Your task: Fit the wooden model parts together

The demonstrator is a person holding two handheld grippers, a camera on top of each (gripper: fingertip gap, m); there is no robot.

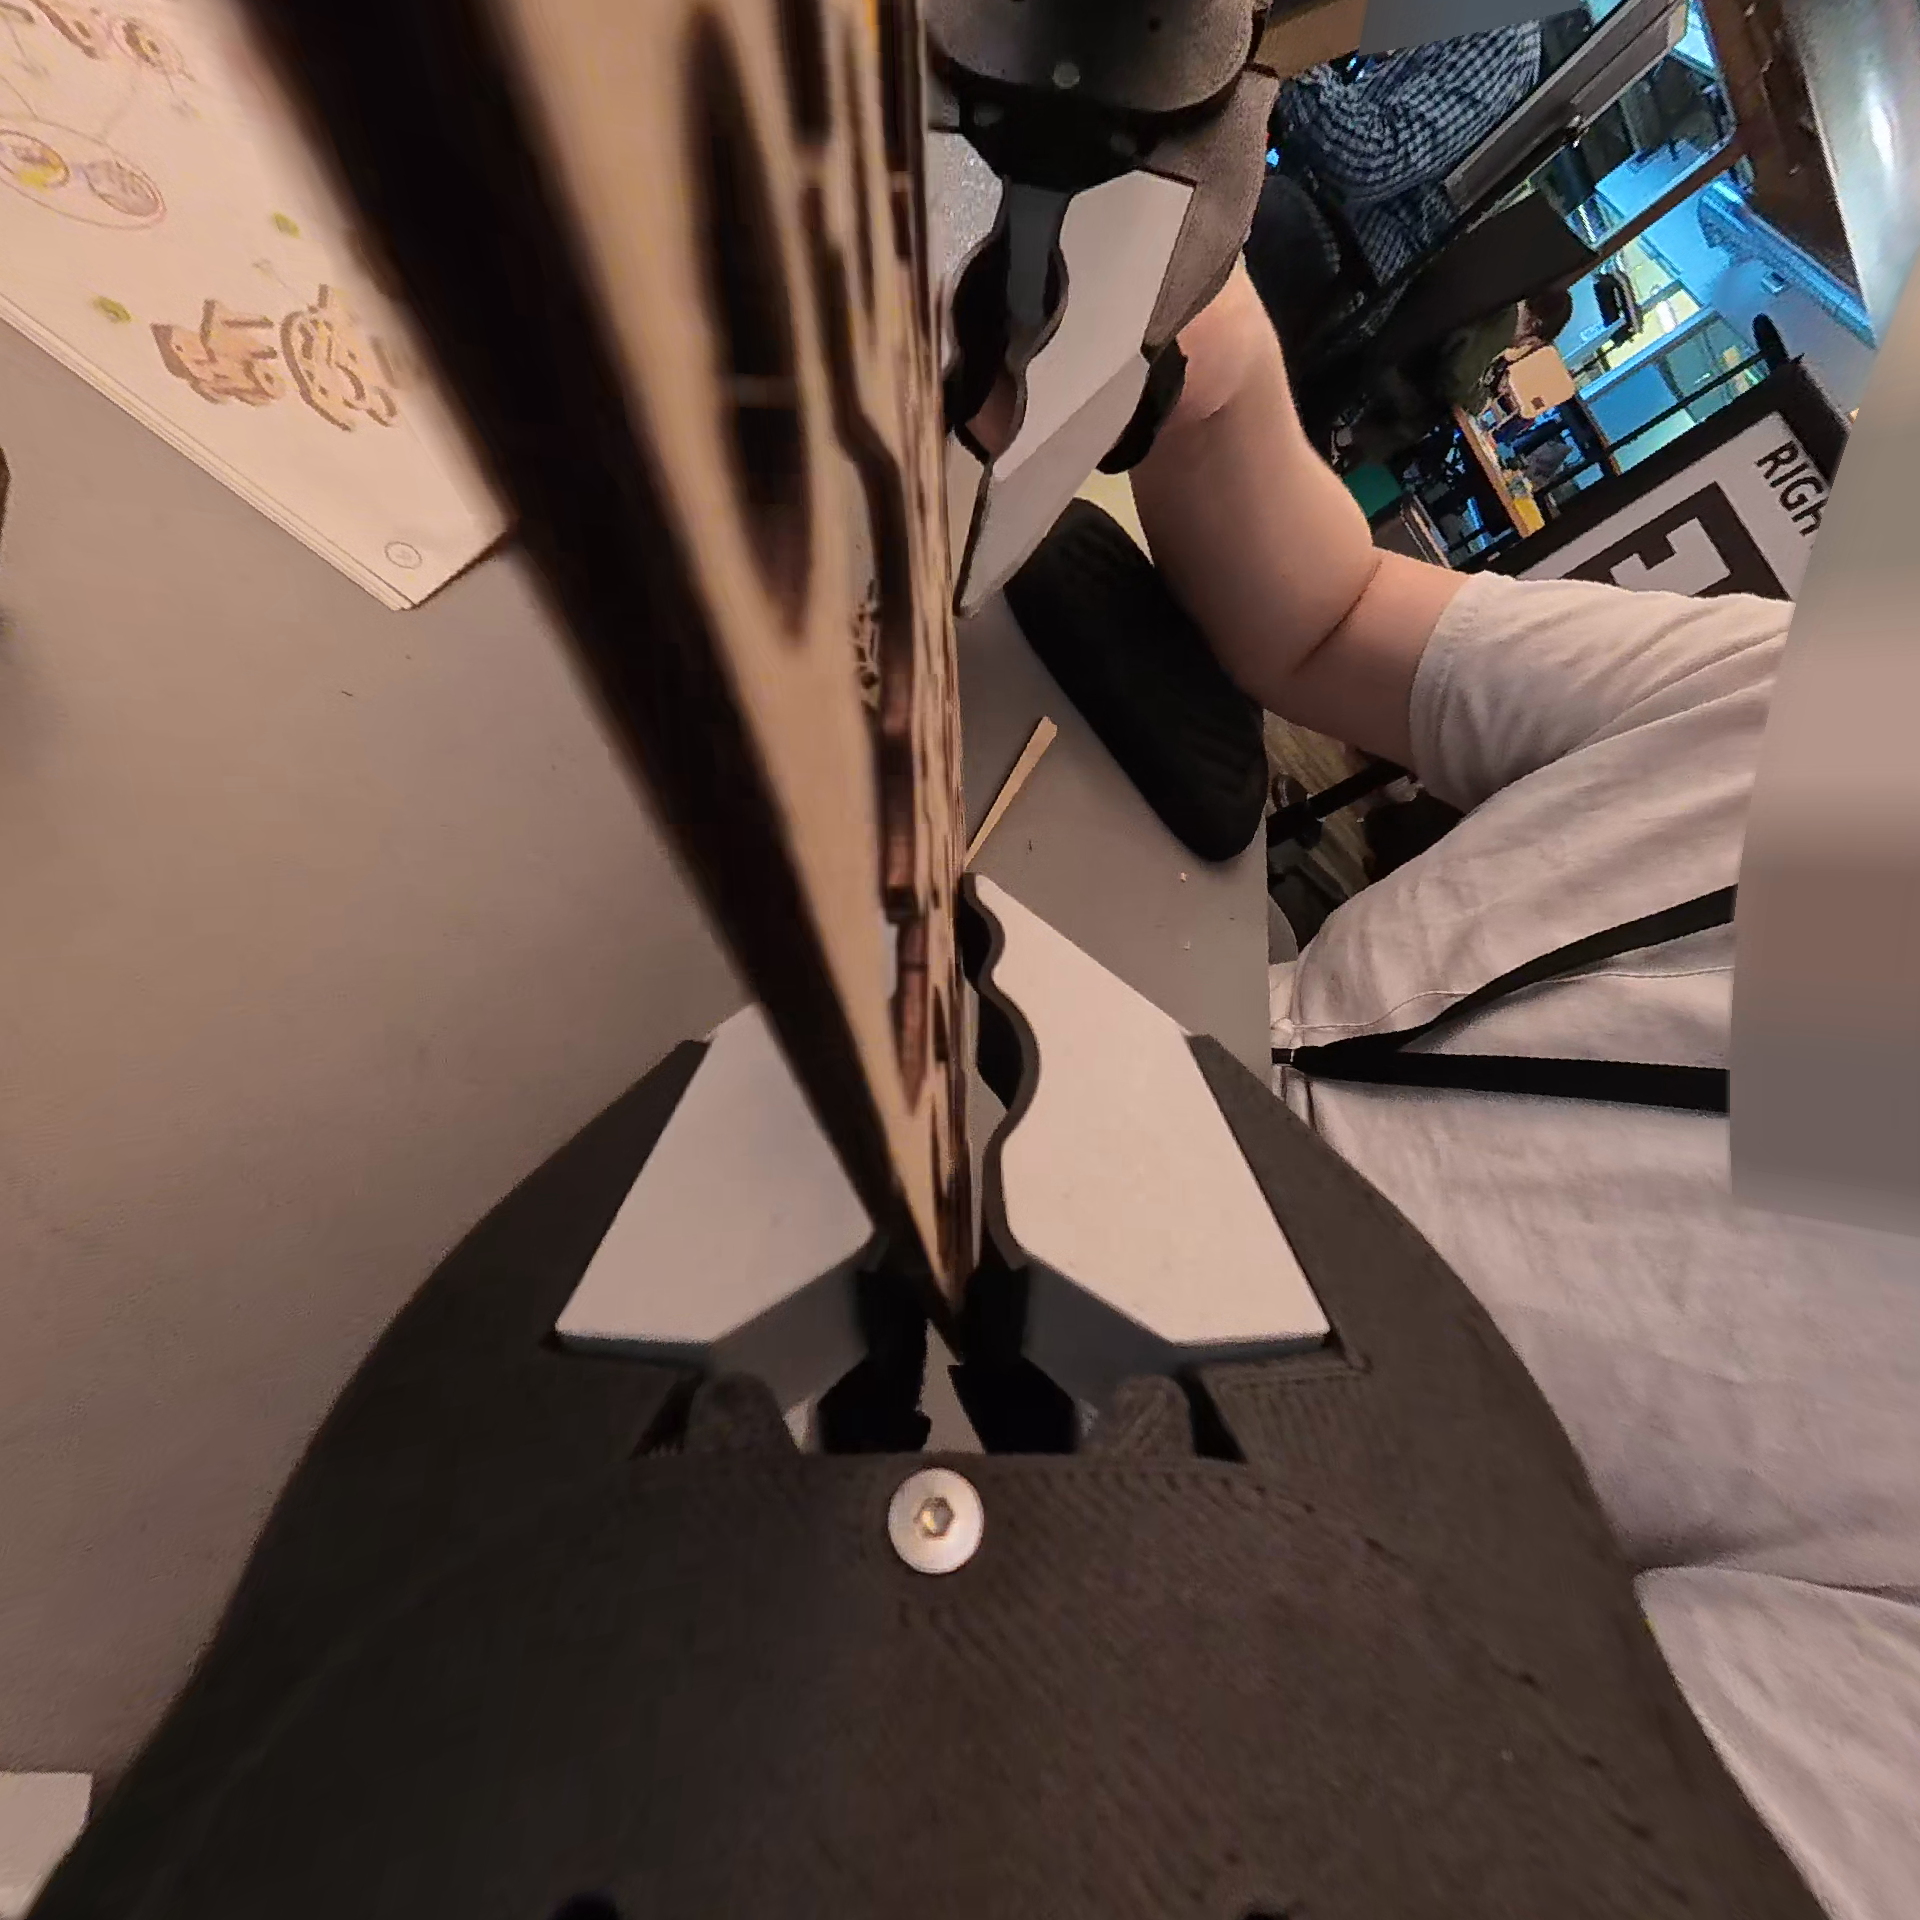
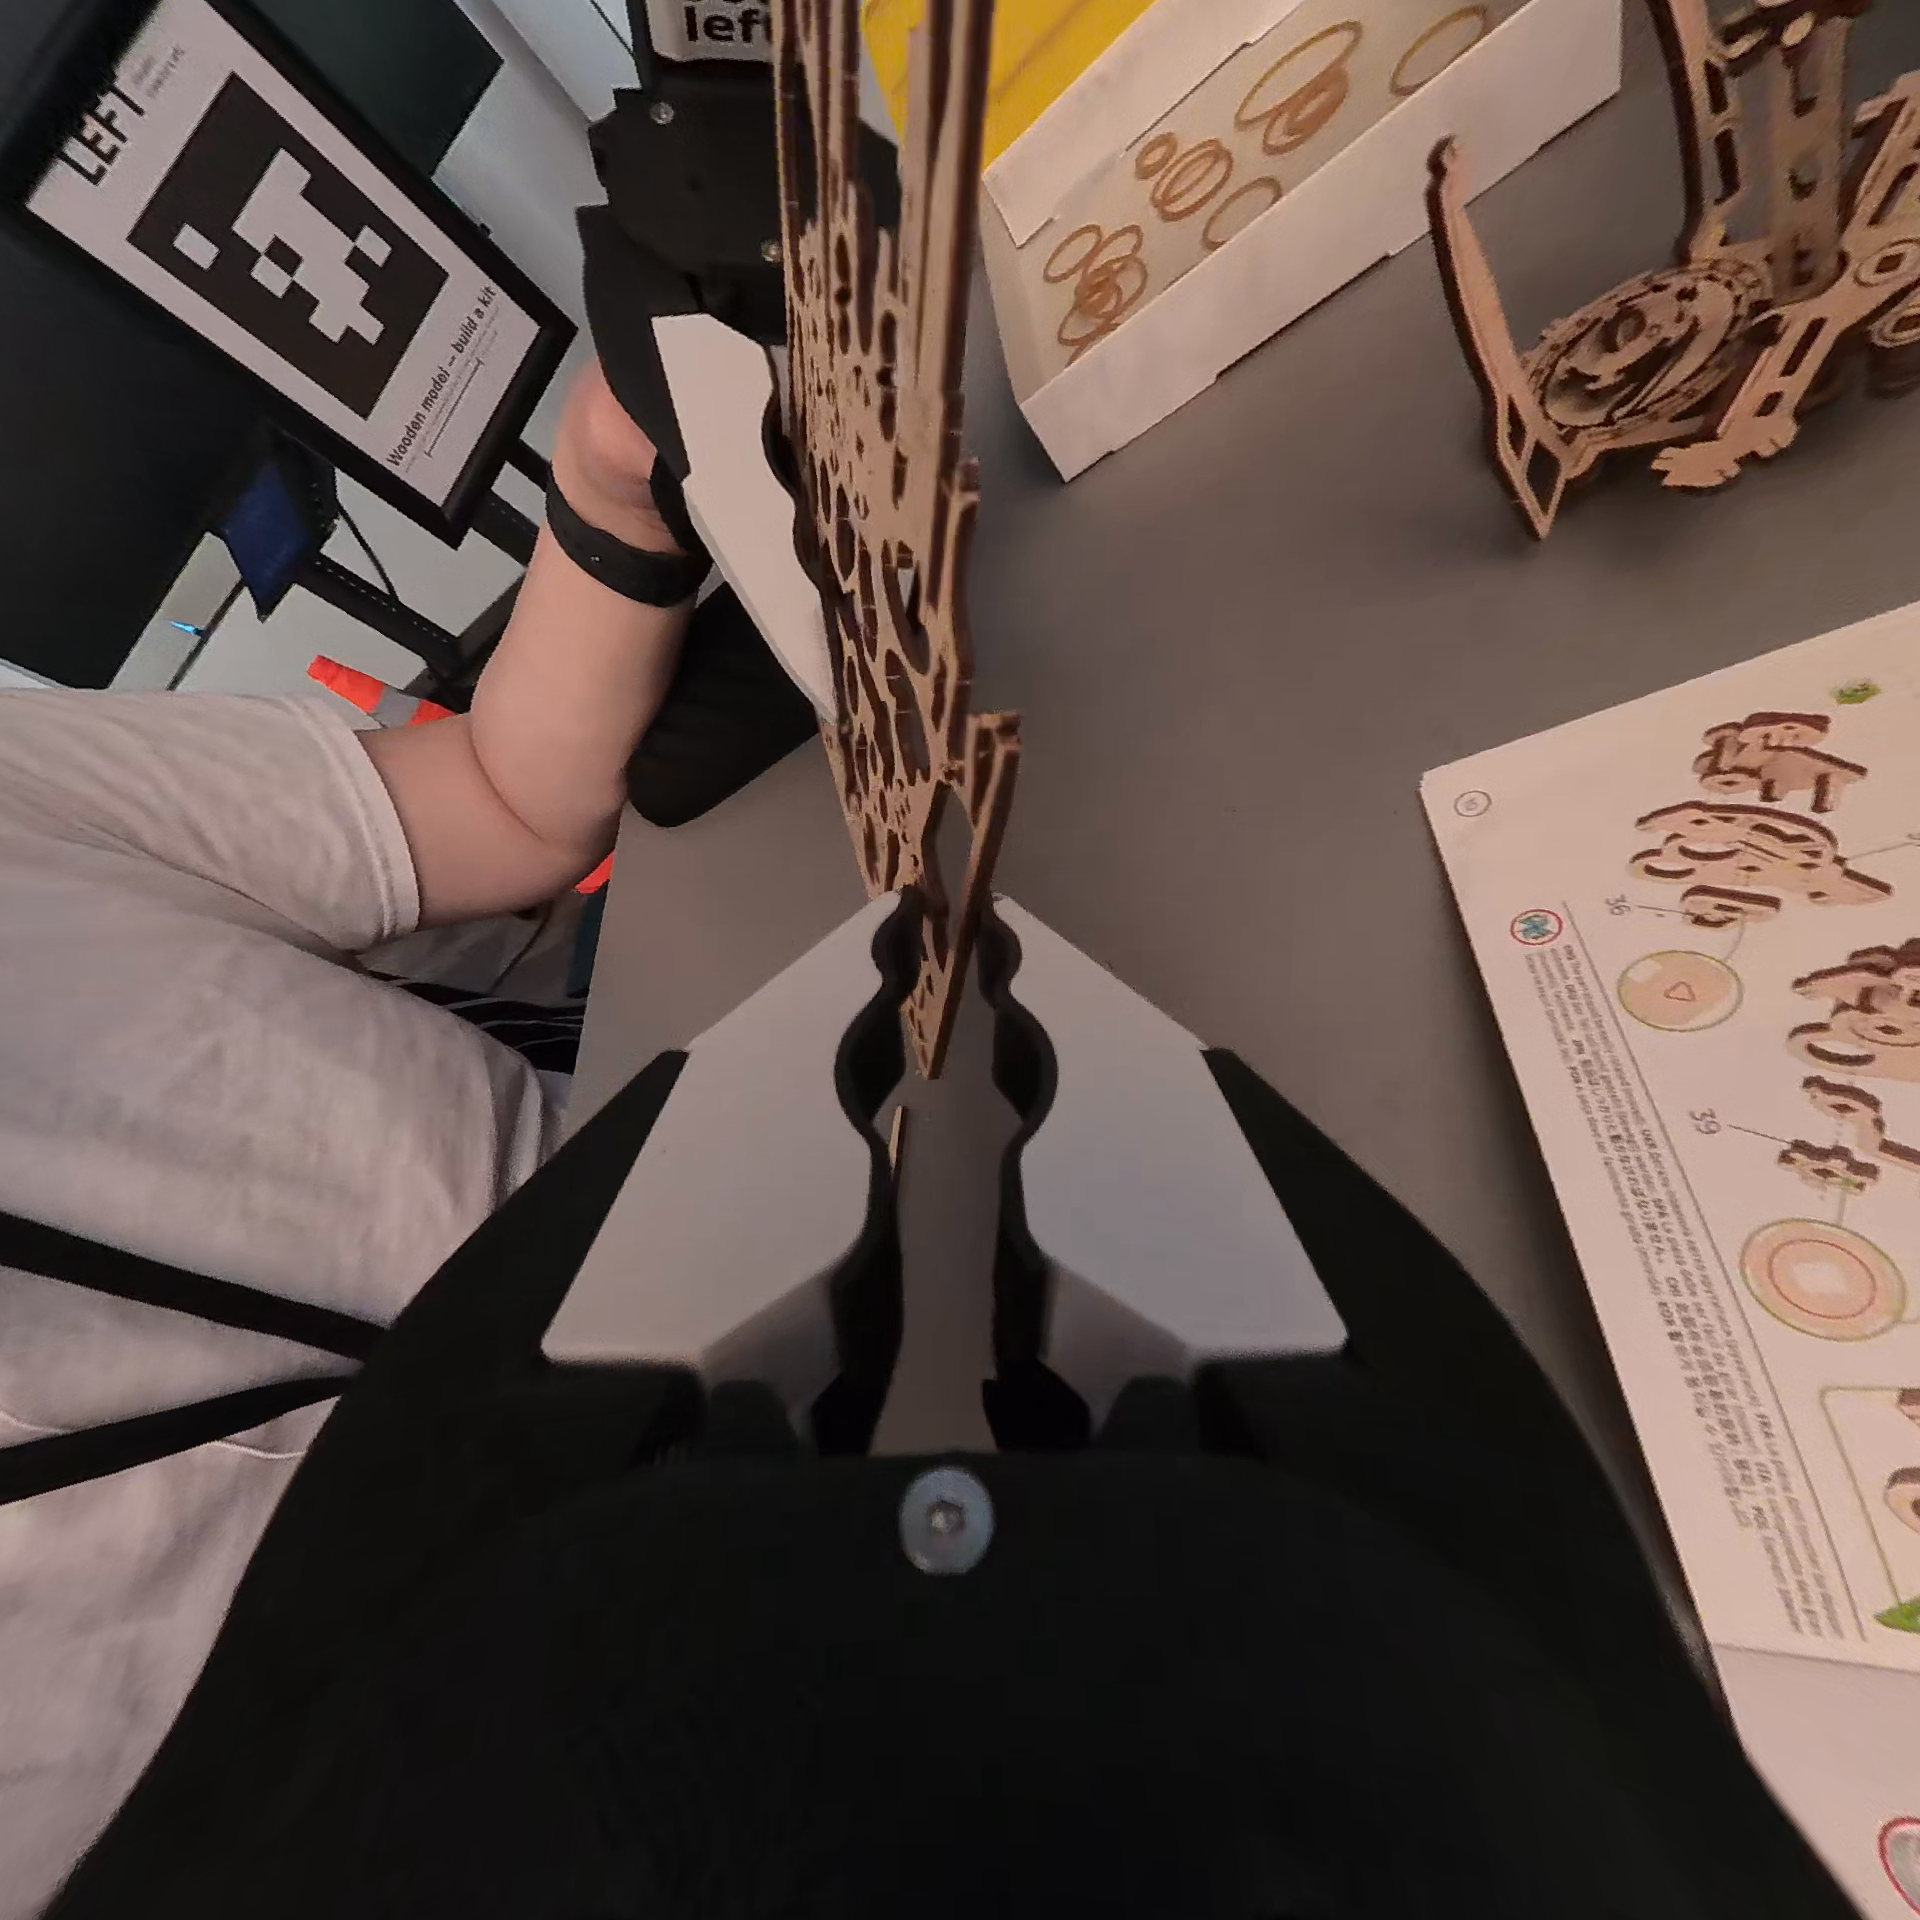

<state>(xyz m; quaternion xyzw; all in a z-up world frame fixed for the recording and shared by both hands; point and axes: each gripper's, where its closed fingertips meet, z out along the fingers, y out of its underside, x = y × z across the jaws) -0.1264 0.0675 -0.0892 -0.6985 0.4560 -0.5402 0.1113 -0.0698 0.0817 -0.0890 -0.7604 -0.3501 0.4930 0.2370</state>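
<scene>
Your left claw (image 1: 935,1081) is clenched on the laser-cut wooden sheet (image 1: 665,540), which rises edge-on from between its fingers through the centre of the left wrist view to the top of the frame. Left of the sheet in that view, the instruction booklet (image 1: 208,312) lies on the grey bench (image 1: 312,935); right of it, the right claw (image 1: 971,436) meets the sheet's far edge at upper centre, with a thin wooden stick (image 1: 1013,784) on the bench lower down.

In the right wrist view, moving left to right: the left claw (image 2: 800,540) grips the sheet (image 2: 883,436) at upper centre-left. The right claw (image 2: 940,997) in the lower centre has its fingers drawn in around the sheet's lower tip, yet a gap shows on both sides, so you cannot tell from this view whether it truly pinches the wood. Farther right sit a white box (image 2: 1195,343) with a punched-out sheet in it, the partly built wooden model (image 2: 1683,332) in the upper right, and the booklet (image 2: 1683,1143) at the right edge.

You look to be at the stage of freeing a part from its carrier sheet, before any fitting. Next, keep the left claw steady, close the right claw firmly on the one piece you want, and work it out gently; thin plywood tabs can snap.
</scene>
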